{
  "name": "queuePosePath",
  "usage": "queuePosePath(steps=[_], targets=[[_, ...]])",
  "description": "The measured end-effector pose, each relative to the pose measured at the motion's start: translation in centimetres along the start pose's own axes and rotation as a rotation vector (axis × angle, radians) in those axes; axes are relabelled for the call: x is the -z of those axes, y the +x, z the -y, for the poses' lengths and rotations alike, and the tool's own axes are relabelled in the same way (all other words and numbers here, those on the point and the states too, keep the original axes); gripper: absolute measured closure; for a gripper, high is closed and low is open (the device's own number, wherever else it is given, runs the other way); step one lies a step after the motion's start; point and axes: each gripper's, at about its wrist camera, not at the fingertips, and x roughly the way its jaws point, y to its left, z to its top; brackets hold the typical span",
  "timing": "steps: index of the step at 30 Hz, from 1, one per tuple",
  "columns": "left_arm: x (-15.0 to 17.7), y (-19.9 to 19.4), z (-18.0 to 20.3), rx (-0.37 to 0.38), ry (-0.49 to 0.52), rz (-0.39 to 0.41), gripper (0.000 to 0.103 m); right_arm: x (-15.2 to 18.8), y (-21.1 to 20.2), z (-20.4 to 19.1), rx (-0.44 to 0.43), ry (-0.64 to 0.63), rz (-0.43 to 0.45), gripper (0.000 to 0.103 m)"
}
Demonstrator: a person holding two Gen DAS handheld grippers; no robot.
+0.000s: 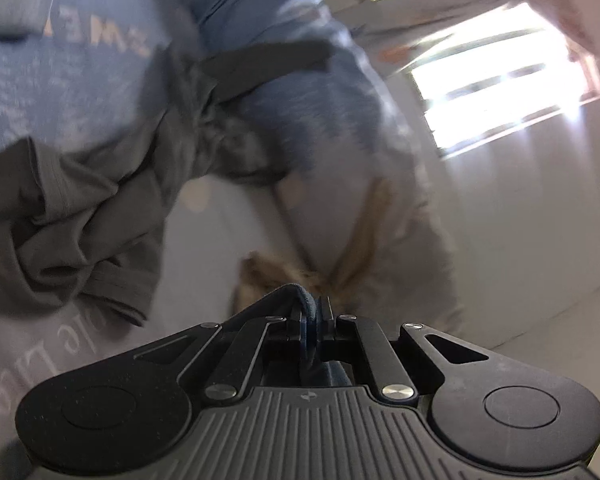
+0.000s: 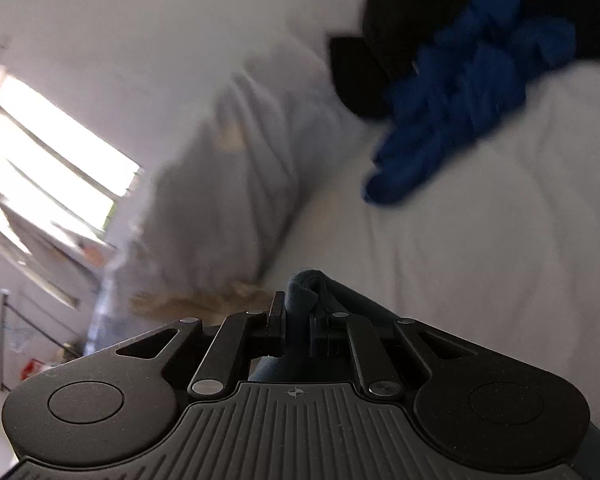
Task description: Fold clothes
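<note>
Pinching a fold of dark blue cloth (image 1: 305,300), the left gripper (image 1: 311,322) has its jaws pressed together on the fabric, which bunches up between the fingertips and trails back under the tool. The right gripper (image 2: 300,312) does the same: its jaws are clamped on a bunched edge of dark blue cloth (image 2: 302,286), with the rest of that cloth running off beneath the body of the tool. Whether both hold the same garment cannot be told from these views.

The white bed sheet (image 2: 480,260) is the landmark. In the right wrist view a bright blue garment (image 2: 452,112) lies crumpled on the sheet well beyond the gripper, touching a black garment (image 2: 384,40) behind it. A white pillow (image 2: 228,184) lies on the sheet to the left of those. In the left wrist view a grey shirt (image 1: 72,220) and a light blue printed garment (image 1: 68,80) are heaped on the sheet to the left of the gripper. A sunlit window (image 1: 496,80) sits in the wall past the sheet. Both views are blurred
</note>
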Motion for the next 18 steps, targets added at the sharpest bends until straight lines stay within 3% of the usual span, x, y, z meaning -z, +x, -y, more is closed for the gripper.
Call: queuePosePath(steps=[5, 10, 12, 14, 16, 18], targets=[[0.5, 4.3, -1.8, -0.095, 0.037, -0.032, 0.095, 0.6, 7.0, 2.4, 0.127, -0.031, -0.087, 0.091], [0.7, 7.7, -3.2, -0.163, 0.055, -0.078, 0.095, 1.0, 10.6, 4.2, 0.150, 0.045, -0.136, 0.085], [0.8, 8.2, -4.1, -0.167, 0.037, -0.100, 0.095, 1.0, 11.2, 5.0, 0.135, 0.096, -0.139, 0.075], [0.9, 8.1, -4.7, -0.144, 0.026, -0.107, 0.095, 0.3, 12.0, 5.2, 0.092, 0.115, -0.115, 0.040], [0.8, 8.0, -4.9, -0.126, 0.032, -0.110, 0.094, -0.5, 11.9, 5.2, 0.070, 0.115, -0.065, 0.023], [0.5, 7.7, -4.8, -0.101, 0.035, -0.098, 0.091, -1.3, 11.4, 5.0, 0.072, 0.087, -0.012, 0.019]])
